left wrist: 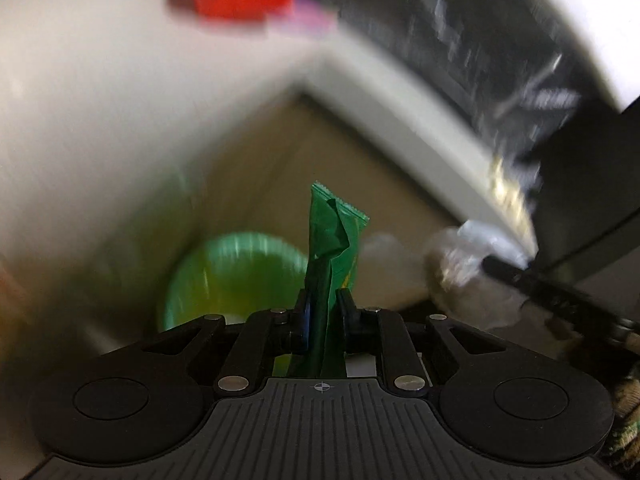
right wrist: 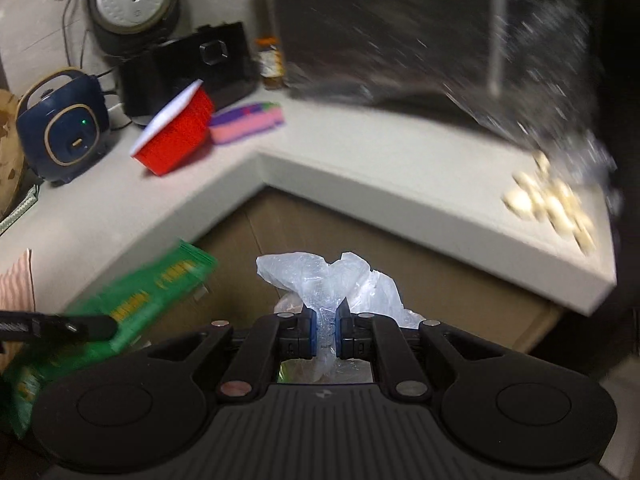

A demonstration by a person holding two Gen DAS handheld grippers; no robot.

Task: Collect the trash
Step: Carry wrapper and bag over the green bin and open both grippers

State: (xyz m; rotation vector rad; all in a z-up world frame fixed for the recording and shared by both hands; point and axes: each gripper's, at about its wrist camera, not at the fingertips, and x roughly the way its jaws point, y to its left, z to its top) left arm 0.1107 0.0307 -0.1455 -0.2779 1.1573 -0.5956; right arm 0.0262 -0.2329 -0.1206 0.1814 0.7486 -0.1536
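Note:
My left gripper (left wrist: 323, 304) is shut on a crumpled green wrapper (left wrist: 334, 236) that sticks up between its jaws. Below it, blurred, lies the round green rim of a bin (left wrist: 240, 264). In the left wrist view the other gripper's finger (left wrist: 532, 280) carries the clear plastic bag (left wrist: 468, 264) at the right. My right gripper (right wrist: 327, 324) is shut on that crumpled clear plastic bag (right wrist: 332, 280), over a brown cardboard surface (right wrist: 440, 280). In the right wrist view the green wrapper (right wrist: 132, 304) shows blurred at the left, held by the left gripper's finger (right wrist: 76, 326).
A pale L-shaped counter (right wrist: 340, 160) wraps around the cardboard. On it are a tipped red cup (right wrist: 176, 136), a pink and purple sponge (right wrist: 248, 120), a black appliance (right wrist: 188, 64), two cookers (right wrist: 64, 128), a jar (right wrist: 270, 64) and pale pieces (right wrist: 552, 200). A dark cabinet front (right wrist: 400, 40) stands behind.

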